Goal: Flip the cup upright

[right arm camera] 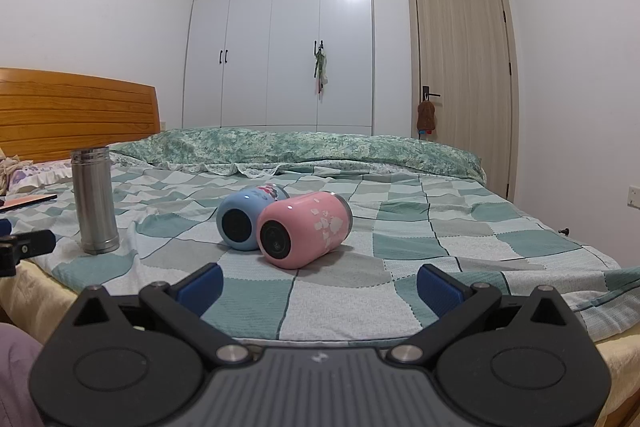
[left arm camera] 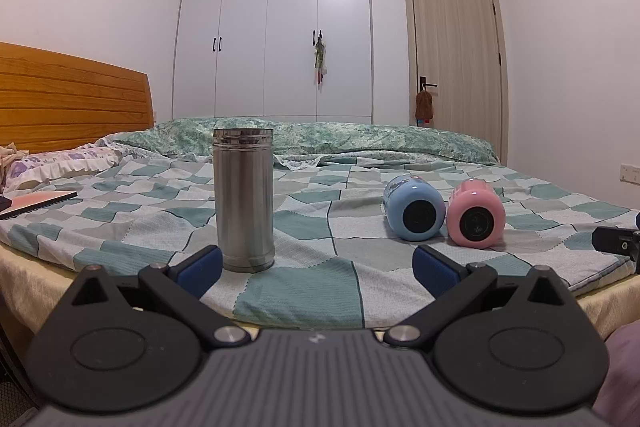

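A tall steel cup (left arm camera: 244, 201) stands upright on the checked bedspread, just ahead of my left gripper (left arm camera: 316, 273), which is open and empty. It also shows at the left in the right wrist view (right arm camera: 95, 201). A blue cup (left arm camera: 414, 207) and a pink cup (left arm camera: 475, 213) lie on their sides, touching, bases toward me. In the right wrist view the blue cup (right arm camera: 248, 217) and pink cup (right arm camera: 304, 229) lie just ahead of my right gripper (right arm camera: 318, 287), which is open and empty.
The bed's near edge (right arm camera: 120, 311) runs just under both grippers. A wooden headboard (left arm camera: 72, 99) and pillow (left arm camera: 60, 163) are at the left, a flat book (left arm camera: 38, 202) beside them. A rolled quilt (right arm camera: 304, 147) lies across the far side. Wardrobe and door stand behind.
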A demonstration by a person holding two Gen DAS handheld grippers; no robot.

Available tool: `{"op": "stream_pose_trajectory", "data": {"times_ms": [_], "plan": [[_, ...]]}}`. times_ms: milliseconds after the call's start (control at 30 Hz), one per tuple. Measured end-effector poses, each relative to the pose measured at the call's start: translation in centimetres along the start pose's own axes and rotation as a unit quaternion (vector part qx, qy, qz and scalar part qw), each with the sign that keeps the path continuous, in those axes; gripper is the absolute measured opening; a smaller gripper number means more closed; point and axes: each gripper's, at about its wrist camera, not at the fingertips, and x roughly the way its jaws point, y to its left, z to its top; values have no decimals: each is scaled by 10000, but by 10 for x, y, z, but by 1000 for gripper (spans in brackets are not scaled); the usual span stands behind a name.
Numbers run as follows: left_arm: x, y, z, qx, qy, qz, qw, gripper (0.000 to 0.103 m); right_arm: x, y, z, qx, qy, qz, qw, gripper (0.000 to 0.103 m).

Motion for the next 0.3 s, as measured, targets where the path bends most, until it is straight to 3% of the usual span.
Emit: {"op": "stream_pose_trajectory", "data": {"times_ms": [300], "plan": [[-1,0,1,-20,-36,6,10000,103,0,1,0,-1,0,-1,10000,103]]}}
